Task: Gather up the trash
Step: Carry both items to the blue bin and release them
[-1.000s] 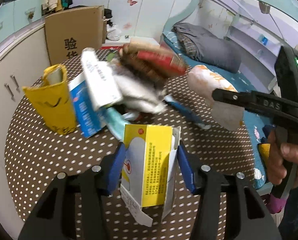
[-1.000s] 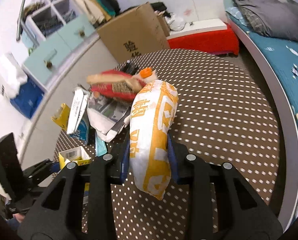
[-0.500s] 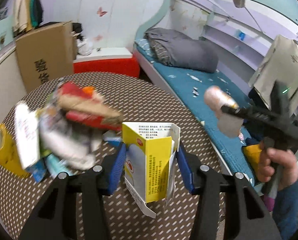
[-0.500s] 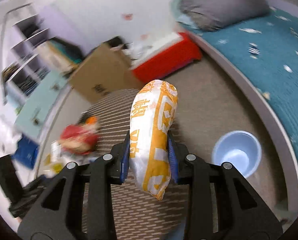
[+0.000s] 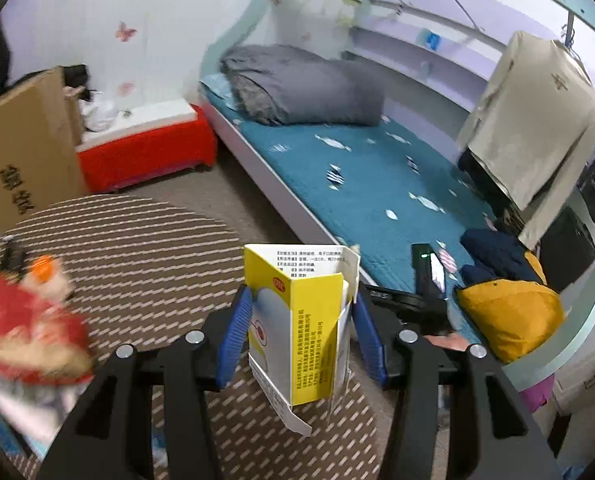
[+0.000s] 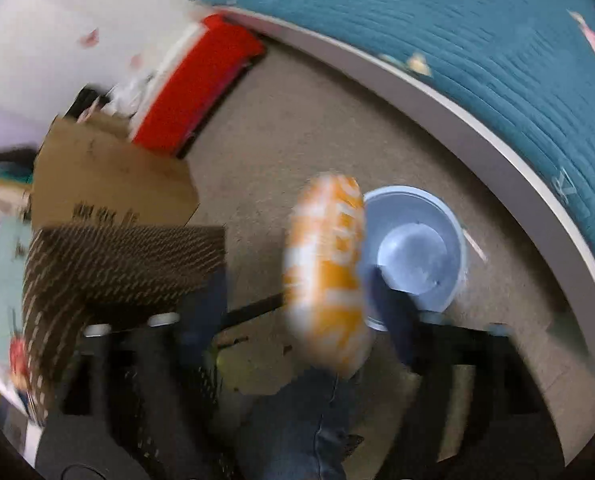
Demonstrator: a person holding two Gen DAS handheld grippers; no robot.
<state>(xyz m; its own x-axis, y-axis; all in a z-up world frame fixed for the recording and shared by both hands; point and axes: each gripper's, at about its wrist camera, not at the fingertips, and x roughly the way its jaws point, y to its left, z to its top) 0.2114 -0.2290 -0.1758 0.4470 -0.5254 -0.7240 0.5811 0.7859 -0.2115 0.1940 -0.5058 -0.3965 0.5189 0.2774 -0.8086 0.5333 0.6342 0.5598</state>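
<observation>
My left gripper (image 5: 302,332) is shut on a yellow and white carton (image 5: 297,320), held upright over the edge of the dotted round table (image 5: 137,248). In the blurred right wrist view my right gripper (image 6: 297,316) points down at the floor, its jaws opening. An orange and white bag (image 6: 321,272) hangs between them, apart from the left finger (image 6: 201,308), just left of the light blue bin (image 6: 413,248). In the left wrist view the right gripper (image 5: 425,280) shows low beside the bed.
Red and white trash (image 5: 29,332) lies on the table's left. A teal bed (image 5: 357,176) runs along the right, a red box (image 5: 145,152) and a cardboard box (image 5: 21,148) stand at the back. A person's jeans leg (image 6: 305,432) is below the right gripper.
Both views swung away from the trash pile toward the bed and floor. The right gripper dropped over the blue bin and its jaws spread off the bag. The left still grips the carton.
</observation>
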